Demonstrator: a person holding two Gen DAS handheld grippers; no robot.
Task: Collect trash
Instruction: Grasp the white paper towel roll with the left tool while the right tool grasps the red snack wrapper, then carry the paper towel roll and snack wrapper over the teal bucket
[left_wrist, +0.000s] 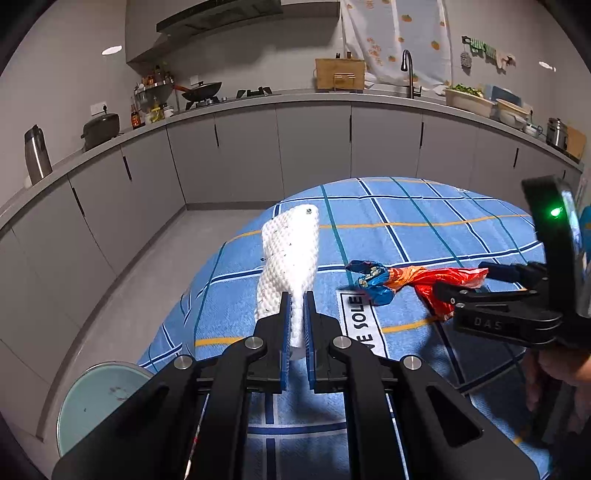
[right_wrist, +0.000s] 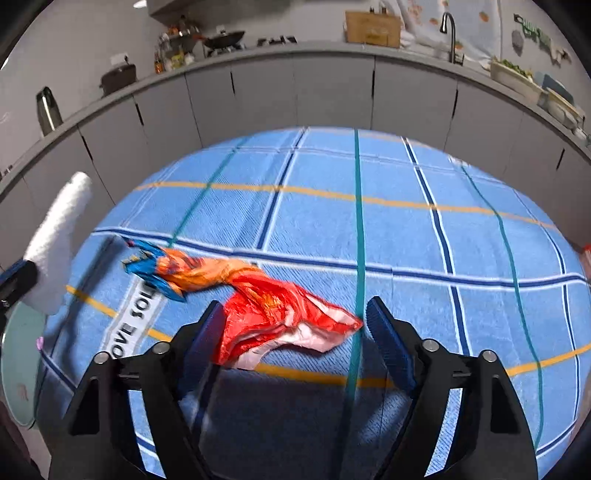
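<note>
Grey kitchen cabinets (left_wrist: 314, 147) curve round the back, and up front a blue checked cloth (right_wrist: 406, 229) covers the surface. Left tool (left_wrist: 296, 325) first: its jaws are clamped tight on a white crumpled paper towel (left_wrist: 290, 254), which stands up out of the grip, lifted clear above the cloth. Just below and to the left of that tool sits a pale green round lid or bin top (left_wrist: 99, 398), off the edge of the surface.

Over to the right tool (right_wrist: 295, 325): jaws spread apart, with no earlier look to compare, and the red end of a crumpled snack wrapper (right_wrist: 266, 306) lies between the blue pads. The pads are not pressing it; the wrapper rests flat on the cloth. Its orange middle and blue twisted end trail away to the left, toward a printed white label (right_wrist: 136, 325) on the cloth. Behind it all, a wok (left_wrist: 203, 90) on the stove and a tap (left_wrist: 408, 72) at the sink.
</note>
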